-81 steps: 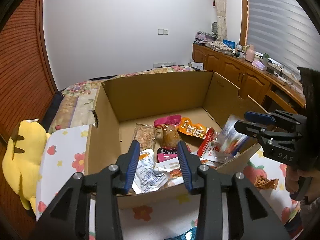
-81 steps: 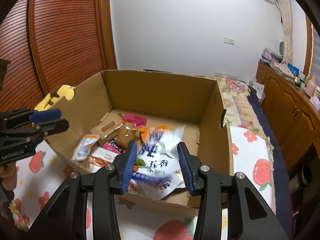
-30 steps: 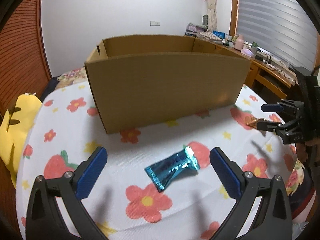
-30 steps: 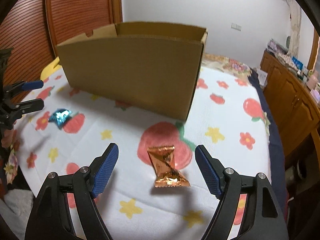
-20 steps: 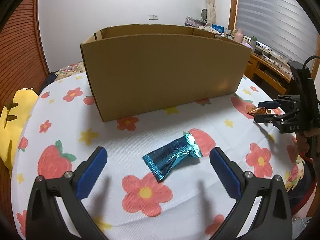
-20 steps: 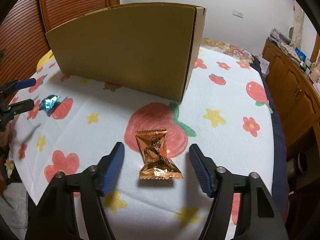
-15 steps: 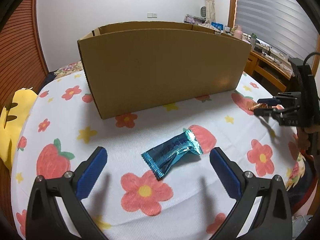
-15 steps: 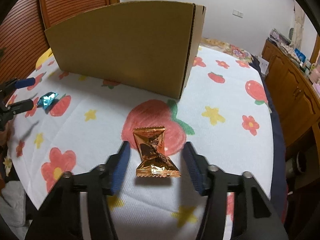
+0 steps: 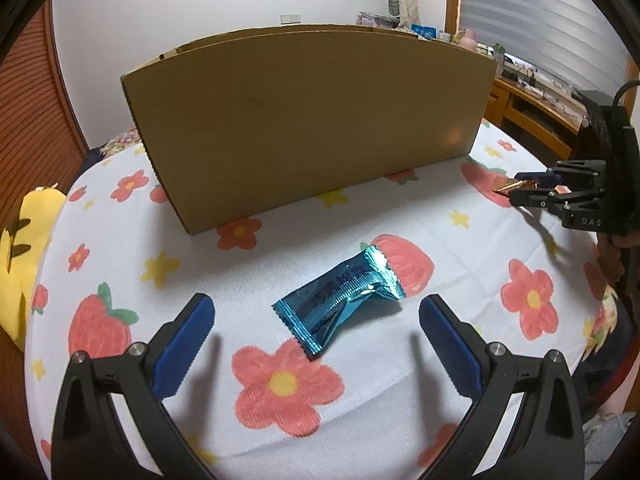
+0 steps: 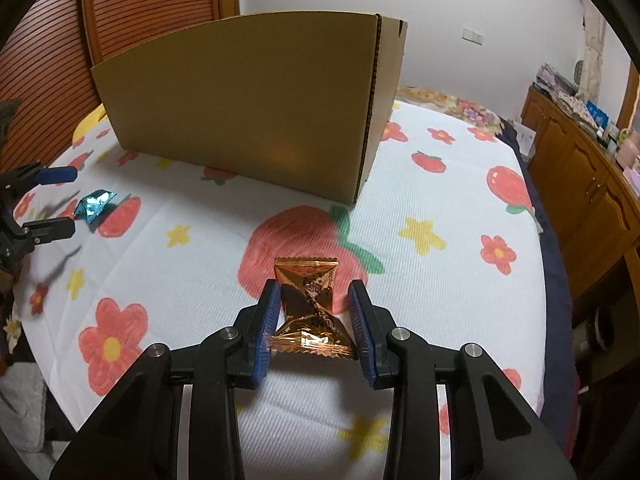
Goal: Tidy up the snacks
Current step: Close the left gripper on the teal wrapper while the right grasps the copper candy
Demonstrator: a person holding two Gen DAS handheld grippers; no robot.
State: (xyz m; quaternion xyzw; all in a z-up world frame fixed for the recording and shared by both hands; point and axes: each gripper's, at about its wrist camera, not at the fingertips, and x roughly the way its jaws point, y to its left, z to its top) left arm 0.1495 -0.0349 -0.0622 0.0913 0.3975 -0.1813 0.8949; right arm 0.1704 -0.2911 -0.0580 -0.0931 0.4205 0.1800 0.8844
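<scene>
Your cardboard box (image 9: 304, 128) stands on the bench (image 9: 460, 240), which wears a white cloth printed with strawberries, flowers and stars; from both wrist views you see only its plain outer walls, so what lies inside it cannot be told. Your left tool (image 9: 316, 334) is spread wide, its blue pads (image 9: 182, 350) well apart on either side of the blue snack packet (image 9: 340, 298), which lies flat on the cloth in front of the box, touching neither pad. That packet is shiny teal foil with crimped, saw-toothed ends, creased along its length, one end resting at the edge of a printed strawberry. Your right tool (image 10: 314, 326) has its pads drawn in close around the orange snack packet (image 10: 310, 306), one pad at each side of its pinched waist; the left pad looks to be touching the foil, but whether both are pressing it you cannot tell from these views. This packet is glossy copper-orange foil, twisted in the middle so it flares to a serrated edge at both ends, and it sits on a large printed strawberry, near the front right corner of the box. A yellow plush toy (image 9: 16, 264) lies off the left edge of the bench.
</scene>
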